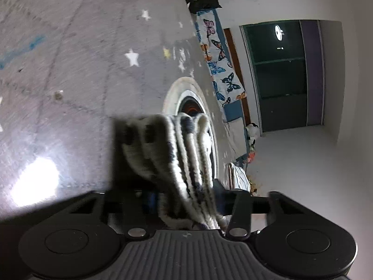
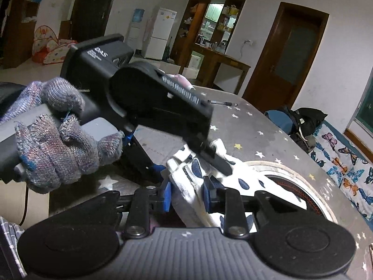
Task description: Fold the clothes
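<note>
Hidden: in the left wrist view we see the white garment with dark blue spots (image 1: 184,163) bunched into ridges that cover the right finger of the left gripper (image 1: 177,140); motion blur smears the grey star-print cover (image 1: 93,58) of the table.
Cut off: the garment's lower end drops behind each gripper's body, so we cannot see how far it hangs.
Hard to make out: the round rimmed thing (image 2: 291,182) on the cover beyond the cloth; we cannot tell what it is.
Left gripper: in the right wrist view it (image 2: 209,163) comes in from the left, held by a hand in a knit glove (image 2: 58,140); its jaws are clenched on the bunched cloth, one dark finger (image 2: 220,163) lying across the folds.
Right gripper: its (image 2: 187,193) blue pads (image 2: 166,196) pinch a gathered fold of the same garment between them.
Garment: held up between both grippers, above the cover near the table's near edge.
Far edge: a pen (image 2: 221,103) on the cover.
</note>
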The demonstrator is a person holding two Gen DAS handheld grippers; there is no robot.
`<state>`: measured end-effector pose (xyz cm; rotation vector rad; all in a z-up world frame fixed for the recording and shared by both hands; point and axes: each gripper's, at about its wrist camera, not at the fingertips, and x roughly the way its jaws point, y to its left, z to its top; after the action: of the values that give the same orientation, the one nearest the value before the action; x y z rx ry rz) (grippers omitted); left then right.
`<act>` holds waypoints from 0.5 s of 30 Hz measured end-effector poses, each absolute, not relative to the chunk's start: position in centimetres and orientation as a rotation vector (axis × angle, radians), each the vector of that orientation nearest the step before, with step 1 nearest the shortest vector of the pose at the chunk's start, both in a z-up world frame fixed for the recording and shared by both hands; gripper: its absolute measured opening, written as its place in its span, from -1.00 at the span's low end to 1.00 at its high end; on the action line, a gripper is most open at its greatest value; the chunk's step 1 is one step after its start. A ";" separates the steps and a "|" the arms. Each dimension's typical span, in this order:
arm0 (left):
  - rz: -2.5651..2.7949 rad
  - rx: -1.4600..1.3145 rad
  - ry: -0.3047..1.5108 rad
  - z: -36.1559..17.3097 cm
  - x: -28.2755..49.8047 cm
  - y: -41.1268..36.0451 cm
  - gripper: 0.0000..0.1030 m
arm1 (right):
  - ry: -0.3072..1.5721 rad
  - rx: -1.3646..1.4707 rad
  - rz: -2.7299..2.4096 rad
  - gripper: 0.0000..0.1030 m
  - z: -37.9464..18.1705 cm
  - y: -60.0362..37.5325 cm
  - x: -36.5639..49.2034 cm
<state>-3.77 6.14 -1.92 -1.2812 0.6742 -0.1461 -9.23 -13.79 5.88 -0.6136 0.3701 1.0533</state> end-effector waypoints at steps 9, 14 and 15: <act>-0.132 -1.251 0.669 -2.0 -4.1 7.1 -0.39 | 0.455 -0.518 1.070 -0.36 6.1 -14.7 -8.0; -0.122 -1.223 0.672 -1.9 -4.9 7.4 -0.38 | 0.494 -0.419 0.993 -0.36 6.2 -17.6 -6.6; -0.121 -1.218 0.674 -1.8 -5.1 7.3 -0.38 | 0.501 -0.412 0.972 -0.36 6.1 -17.9 -6.2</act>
<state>-5.13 7.32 -1.84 -1.2181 0.6744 -0.1211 -6.18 -17.94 6.10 -0.4121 0.5009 0.9724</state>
